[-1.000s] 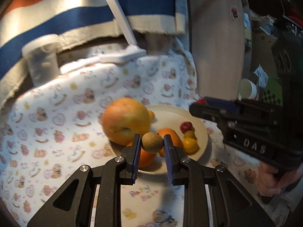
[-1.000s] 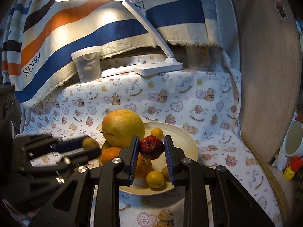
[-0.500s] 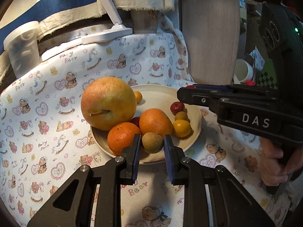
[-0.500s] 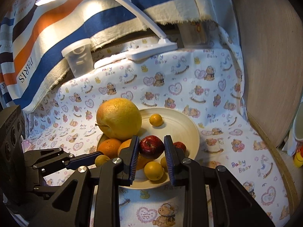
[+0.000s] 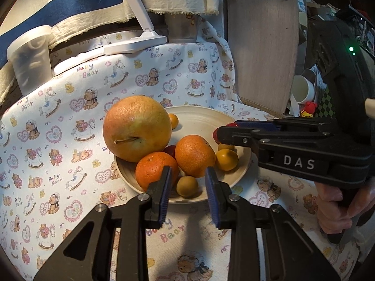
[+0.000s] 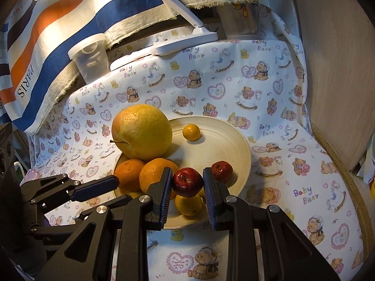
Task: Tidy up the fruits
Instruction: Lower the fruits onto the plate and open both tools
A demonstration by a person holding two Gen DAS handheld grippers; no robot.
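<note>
A cream plate on the bear-print cloth holds a big grapefruit, two oranges, small yellow fruits and a small red fruit. My left gripper is open; a small brownish-green fruit lies free on the plate's near edge between its fingers. My right gripper is shut on a dark red apple and holds it over the plate's near side. The right gripper also shows from the side in the left wrist view.
A white desk lamp base and a clear plastic cup stand at the back. A striped cloth hangs behind. A wooden board stands to the right, with a mug beyond it.
My left gripper has opened and let the brownish-green fruit down on the plate's near edge. My right gripper, still holding the red apple, has come lower and closer to the plate.
</note>
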